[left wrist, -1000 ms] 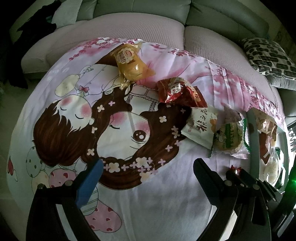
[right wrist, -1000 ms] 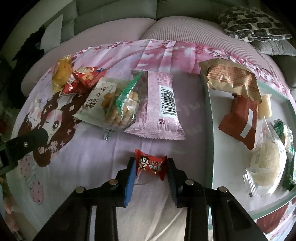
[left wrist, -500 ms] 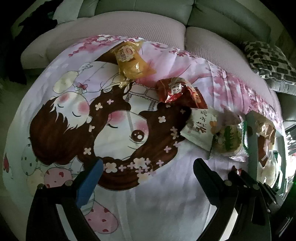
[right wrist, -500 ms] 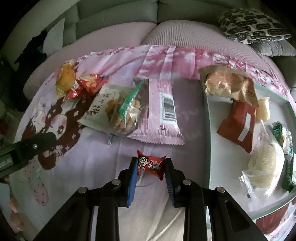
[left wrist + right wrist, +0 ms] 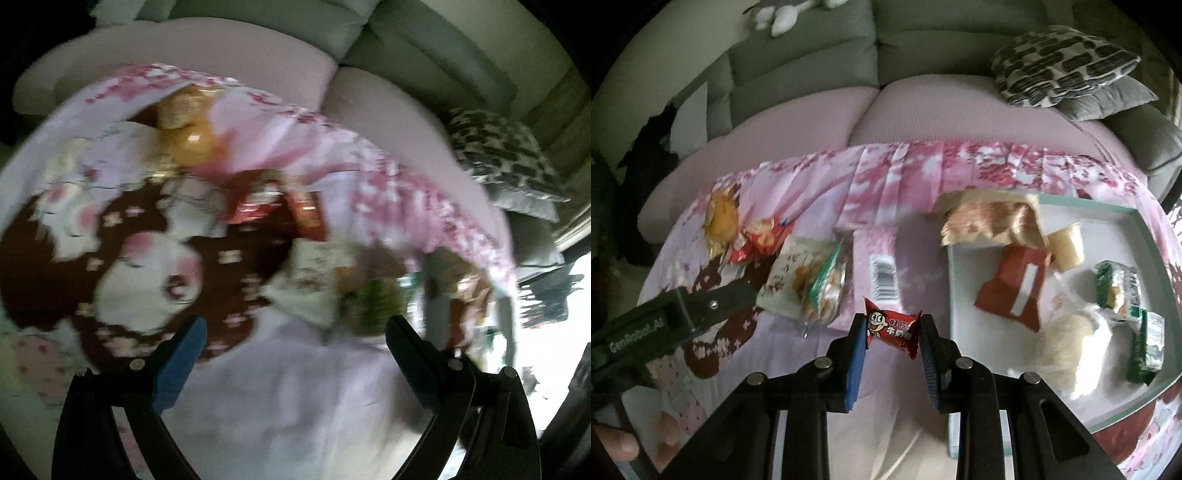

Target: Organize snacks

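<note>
My right gripper (image 5: 892, 326) is shut on a small red candy packet (image 5: 893, 328) and holds it above the cloth, just left of the white tray (image 5: 964, 273). The tray holds several snacks, among them a red-brown packet (image 5: 1015, 288) and a tan bag (image 5: 990, 223) over its far rim. My left gripper (image 5: 295, 336) is open and empty above the cartoon-print cloth (image 5: 288, 398); its view is blurred. On the cloth lie a pink packet (image 5: 881, 273), a clear cookie bag (image 5: 823, 288), a white packet (image 5: 786, 273), a red bag (image 5: 761, 240) and a yellow bag (image 5: 720, 218).
A grey-green sofa (image 5: 812, 59) with pink seat cushions lies behind the cloth. A patterned pillow (image 5: 1063, 62) sits at the back right. The left gripper's body (image 5: 665, 321) reaches in at the left of the right wrist view.
My right gripper has lifted the red candy packet off the cloth and risen. My left gripper is moving fast; its view has swung and blurred.
</note>
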{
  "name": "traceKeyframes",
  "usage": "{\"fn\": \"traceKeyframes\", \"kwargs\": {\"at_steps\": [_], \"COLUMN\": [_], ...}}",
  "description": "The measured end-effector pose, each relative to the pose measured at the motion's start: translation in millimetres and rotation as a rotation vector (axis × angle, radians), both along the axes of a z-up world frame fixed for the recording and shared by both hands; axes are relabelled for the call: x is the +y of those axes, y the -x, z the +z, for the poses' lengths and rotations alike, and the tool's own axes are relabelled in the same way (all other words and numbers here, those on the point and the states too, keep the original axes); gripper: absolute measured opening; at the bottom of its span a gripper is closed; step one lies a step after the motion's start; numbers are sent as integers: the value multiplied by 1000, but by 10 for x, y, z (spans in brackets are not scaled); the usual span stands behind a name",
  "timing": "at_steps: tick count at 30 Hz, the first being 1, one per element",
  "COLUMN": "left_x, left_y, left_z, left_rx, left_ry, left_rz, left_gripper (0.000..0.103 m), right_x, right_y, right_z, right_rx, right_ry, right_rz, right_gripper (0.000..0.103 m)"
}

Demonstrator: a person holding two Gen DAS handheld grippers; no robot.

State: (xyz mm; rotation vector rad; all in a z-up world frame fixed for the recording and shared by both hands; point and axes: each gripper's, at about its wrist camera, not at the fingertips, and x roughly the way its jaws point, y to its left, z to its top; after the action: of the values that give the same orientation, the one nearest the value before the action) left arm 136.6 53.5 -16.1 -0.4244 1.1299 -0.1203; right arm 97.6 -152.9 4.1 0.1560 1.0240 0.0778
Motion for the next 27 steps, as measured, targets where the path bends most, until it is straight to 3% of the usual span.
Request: {"fn": "traceKeyframes", "kwargs": {"at_steps": [5, 6, 8, 17, 21, 22, 27], "left_x": [-164, -204, -280, -437, -471, -454, -435], "left_y": [-123, -149, -186, -284, -283, -283, -248], "left_z": [-85, -121, -200, -468, -464, -470, -432], "left_rx": [3, 11, 37, 123, 117, 117, 108], "left_ry": [195, 202, 194, 264, 255, 255, 244], "left_rz": [-34, -41, -47, -44, -46, -50, -58], "left_gripper": [95, 93, 77, 73, 70, 64, 58], "right_x": [-154, -179, -213, -291, -304, -302, -296], "right_y": [11, 9, 13, 24, 26, 27, 27], "right_z": [38, 36, 32, 14, 6, 2, -4], "right_rx": [-7, -6, -6, -2, 0, 2, 4], "right_ry": [-18, -24, -32, -60, -66, -66, -66], "right_rz": [-34, -37, -42, -57, -61, -61, -58], "right_gripper": [30, 30, 30, 30, 31, 31, 31]}}
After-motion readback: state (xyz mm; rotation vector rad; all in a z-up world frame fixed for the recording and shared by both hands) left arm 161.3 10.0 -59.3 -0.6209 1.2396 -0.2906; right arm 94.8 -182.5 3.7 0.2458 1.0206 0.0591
